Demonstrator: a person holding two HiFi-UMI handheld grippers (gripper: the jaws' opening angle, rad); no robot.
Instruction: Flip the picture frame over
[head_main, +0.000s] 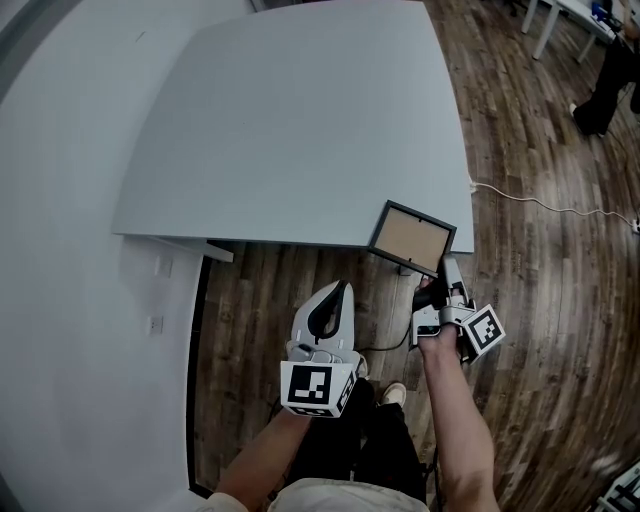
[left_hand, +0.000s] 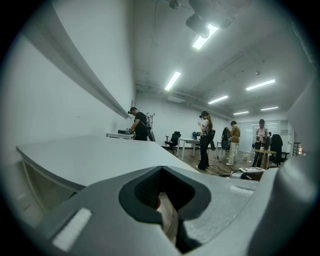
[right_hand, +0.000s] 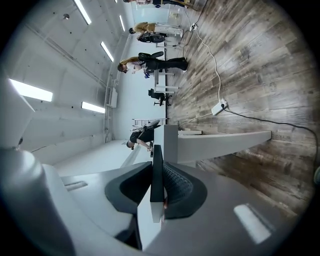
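The picture frame (head_main: 412, 237) is black-edged with a brown board face turned up. It hangs off the near right corner of the grey table (head_main: 290, 130), tilted. My right gripper (head_main: 432, 285) is shut on its near edge from below. In the right gripper view the frame (right_hand: 157, 170) runs edge-on between the pads of the right gripper (right_hand: 159, 192). My left gripper (head_main: 335, 300) is held over the floor in front of the table's near edge, left of the frame and apart from it. Its jaws look closed with nothing in them, as the left gripper view (left_hand: 167, 200) also shows.
A white cable (head_main: 540, 205) runs across the wooden floor right of the table. A person (head_main: 610, 90) stands at the far right near another table's legs (head_main: 545, 25). Several people (left_hand: 205, 140) stand by desks in the background. A power strip (right_hand: 220, 106) lies on the floor.
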